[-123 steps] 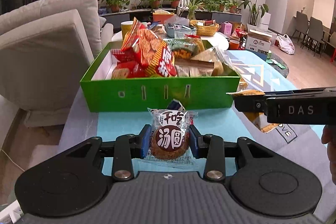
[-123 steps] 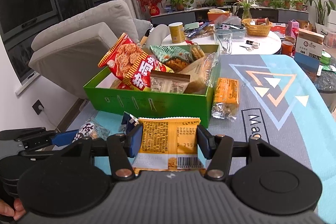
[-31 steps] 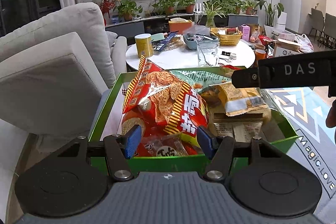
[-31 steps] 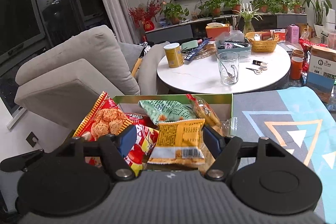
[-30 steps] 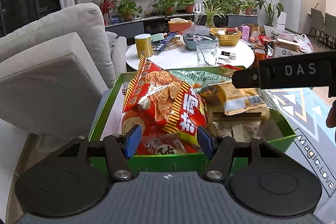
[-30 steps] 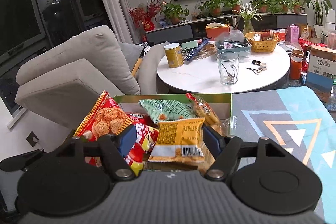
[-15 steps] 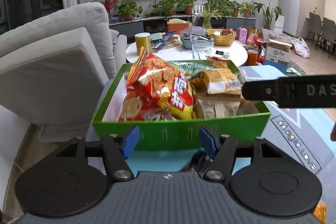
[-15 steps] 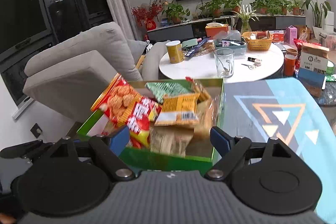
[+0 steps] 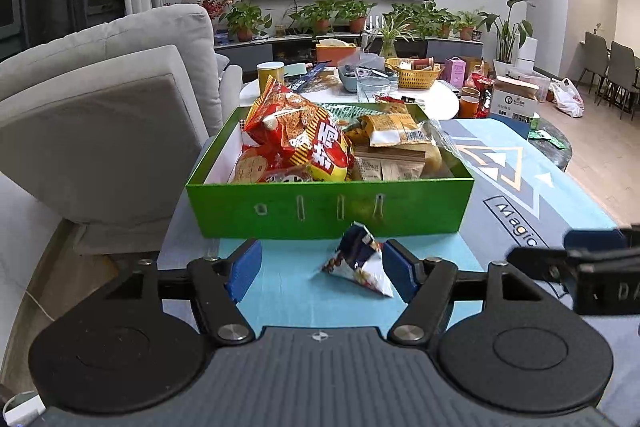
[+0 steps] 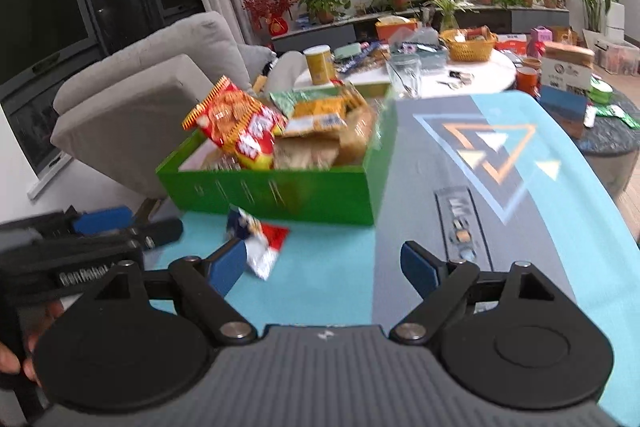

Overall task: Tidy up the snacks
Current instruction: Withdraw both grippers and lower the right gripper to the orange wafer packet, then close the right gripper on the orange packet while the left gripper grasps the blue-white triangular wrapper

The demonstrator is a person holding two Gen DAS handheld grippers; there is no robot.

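Both wide-open grippers, left (image 9: pixel 320 269) and right (image 10: pixel 323 263), have withdrawn from the snack-filled green box (image 9: pixel 328 213).

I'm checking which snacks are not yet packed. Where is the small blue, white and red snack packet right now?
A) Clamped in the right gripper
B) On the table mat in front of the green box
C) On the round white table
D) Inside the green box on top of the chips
B: the snack packet lies on the blue table mat just in front of the green box, between the open fingers of the left gripper.
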